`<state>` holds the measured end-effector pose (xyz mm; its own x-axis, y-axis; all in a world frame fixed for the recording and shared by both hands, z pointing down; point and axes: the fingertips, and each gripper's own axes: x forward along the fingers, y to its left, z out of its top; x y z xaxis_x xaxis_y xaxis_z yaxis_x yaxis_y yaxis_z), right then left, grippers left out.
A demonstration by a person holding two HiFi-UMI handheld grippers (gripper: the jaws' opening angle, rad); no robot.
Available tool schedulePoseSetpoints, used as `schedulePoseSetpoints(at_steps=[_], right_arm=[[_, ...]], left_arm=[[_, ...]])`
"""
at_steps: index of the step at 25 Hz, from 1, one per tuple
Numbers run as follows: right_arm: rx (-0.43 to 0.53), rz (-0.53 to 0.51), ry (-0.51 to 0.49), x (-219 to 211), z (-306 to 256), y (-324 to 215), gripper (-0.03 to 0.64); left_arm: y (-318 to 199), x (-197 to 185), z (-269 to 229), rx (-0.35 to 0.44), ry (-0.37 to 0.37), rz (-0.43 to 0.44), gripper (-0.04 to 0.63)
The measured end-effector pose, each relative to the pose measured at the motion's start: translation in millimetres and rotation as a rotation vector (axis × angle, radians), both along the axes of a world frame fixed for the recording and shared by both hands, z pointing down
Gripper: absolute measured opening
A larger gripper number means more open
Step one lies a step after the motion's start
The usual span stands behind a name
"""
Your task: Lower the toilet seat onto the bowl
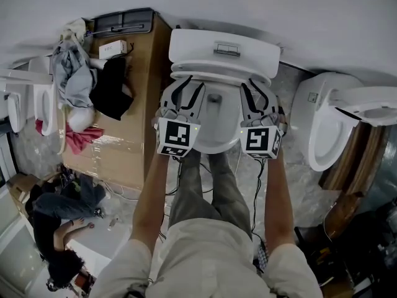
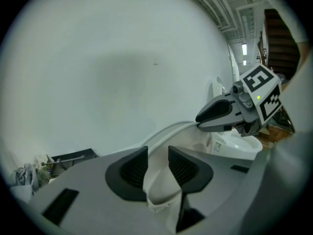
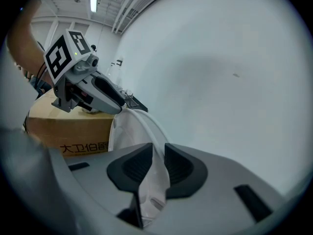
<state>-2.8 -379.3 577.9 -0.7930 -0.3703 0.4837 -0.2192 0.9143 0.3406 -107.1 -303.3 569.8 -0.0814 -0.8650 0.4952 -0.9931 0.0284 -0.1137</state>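
The white toilet [image 1: 214, 140] stands against the wall, its tank [image 1: 223, 51] at the back. Its seat [image 1: 217, 74] is tilted up off the bowl, with one gripper on each side of it. My left gripper [image 1: 184, 85] has the seat's rim [image 2: 159, 180] between its pads, which stand a little apart from it, so it is open. My right gripper [image 1: 256, 87] is shut on the opposite rim [image 3: 156, 175], pads pressed to it. Each gripper view shows the other gripper [image 2: 230, 112] [image 3: 95, 92] at the far end of the seat's arc.
A tall cardboard box [image 1: 133, 135] stands tight against the toilet's left side, with clothes [image 1: 80, 79] piled on it. A second toilet [image 1: 329, 129] sits to the right. The person's legs stand straight in front of the bowl. Clutter lies on the floor at lower left.
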Motion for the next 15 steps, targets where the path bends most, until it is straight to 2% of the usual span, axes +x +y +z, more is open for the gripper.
schedulePoseSetpoints(at_steps=[15], right_arm=[[0.002, -0.089, -0.002, 28, 4, 49, 0.086]], left_arm=[[44, 24, 6, -0.026, -0.047, -0.057, 0.158]])
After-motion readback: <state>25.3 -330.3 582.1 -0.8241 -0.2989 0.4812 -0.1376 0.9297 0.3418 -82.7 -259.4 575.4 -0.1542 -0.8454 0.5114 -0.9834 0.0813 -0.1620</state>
